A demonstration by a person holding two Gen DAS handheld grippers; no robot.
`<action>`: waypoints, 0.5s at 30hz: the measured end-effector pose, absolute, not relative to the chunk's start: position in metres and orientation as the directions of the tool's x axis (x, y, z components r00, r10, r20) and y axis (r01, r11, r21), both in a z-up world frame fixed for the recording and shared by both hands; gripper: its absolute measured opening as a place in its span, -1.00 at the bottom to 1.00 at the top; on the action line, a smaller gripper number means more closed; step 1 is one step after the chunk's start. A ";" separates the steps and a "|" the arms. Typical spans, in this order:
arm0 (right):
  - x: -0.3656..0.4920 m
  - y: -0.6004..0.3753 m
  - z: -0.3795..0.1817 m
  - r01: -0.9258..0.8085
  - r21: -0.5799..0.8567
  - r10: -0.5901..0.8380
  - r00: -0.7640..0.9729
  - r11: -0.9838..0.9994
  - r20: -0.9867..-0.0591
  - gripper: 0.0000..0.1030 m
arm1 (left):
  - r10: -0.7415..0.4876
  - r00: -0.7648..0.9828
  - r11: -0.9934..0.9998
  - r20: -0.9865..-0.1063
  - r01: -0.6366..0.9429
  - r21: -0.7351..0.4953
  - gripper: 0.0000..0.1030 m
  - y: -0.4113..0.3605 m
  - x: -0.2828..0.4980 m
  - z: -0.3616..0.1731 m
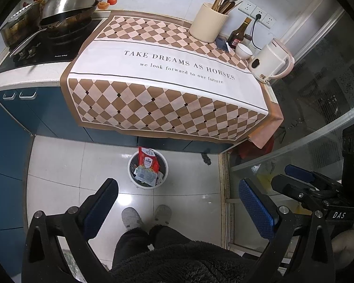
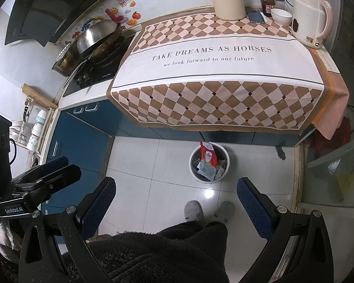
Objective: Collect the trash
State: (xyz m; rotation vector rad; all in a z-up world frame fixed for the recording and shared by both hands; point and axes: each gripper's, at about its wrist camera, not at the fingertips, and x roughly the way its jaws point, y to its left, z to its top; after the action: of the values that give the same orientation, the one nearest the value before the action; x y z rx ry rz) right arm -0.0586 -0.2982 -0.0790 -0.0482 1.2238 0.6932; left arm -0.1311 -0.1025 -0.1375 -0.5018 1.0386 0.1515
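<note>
A small white trash bin [image 1: 147, 184] stands on the floor in front of the counter. It holds a red snack bag [image 1: 148, 160] and several wrappers. It also shows in the right wrist view [image 2: 208, 179], with the red bag [image 2: 208, 153] sticking up. My left gripper [image 1: 178, 202] is open and empty, held high above the floor near the bin. My right gripper [image 2: 177, 200] is open and empty, also high above the floor. The right gripper shows at the right edge of the left wrist view [image 1: 302, 176].
A counter with a checkered cloth [image 1: 167, 75] carries a utensil jar [image 1: 208, 22], sauce bottle [image 1: 240, 33], phone [image 1: 222, 43], bowl [image 1: 244, 50] and kettle [image 1: 271, 62]. A wok [image 1: 66, 7] sits on the stove. A glass door [image 1: 318, 94] is at right. The person's slippers [image 1: 132, 217] stand below.
</note>
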 end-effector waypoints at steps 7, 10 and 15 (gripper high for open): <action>-0.061 -0.296 -0.081 -0.506 0.331 0.463 0.158 0.796 -0.872 1.00 | -0.114 0.508 0.877 -0.853 -0.351 -0.327 1.00 -0.103 -0.131 -0.137; -0.061 -0.295 -0.082 -0.506 0.332 0.464 0.157 0.796 -0.872 1.00 | -0.114 0.508 0.877 -0.854 -0.352 -0.327 1.00 -0.101 -0.132 -0.137; -0.064 -0.291 -0.083 -0.504 0.334 0.465 0.157 0.796 -0.871 1.00 | -0.112 0.508 0.878 -0.854 -0.351 -0.325 1.00 -0.101 -0.132 -0.138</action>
State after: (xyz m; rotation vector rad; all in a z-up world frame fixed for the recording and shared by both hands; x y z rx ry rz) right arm -0.0643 -0.2913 -0.0834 -0.0382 1.2315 0.6935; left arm -0.1323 -0.1013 -0.1382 -0.5004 1.0389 0.1515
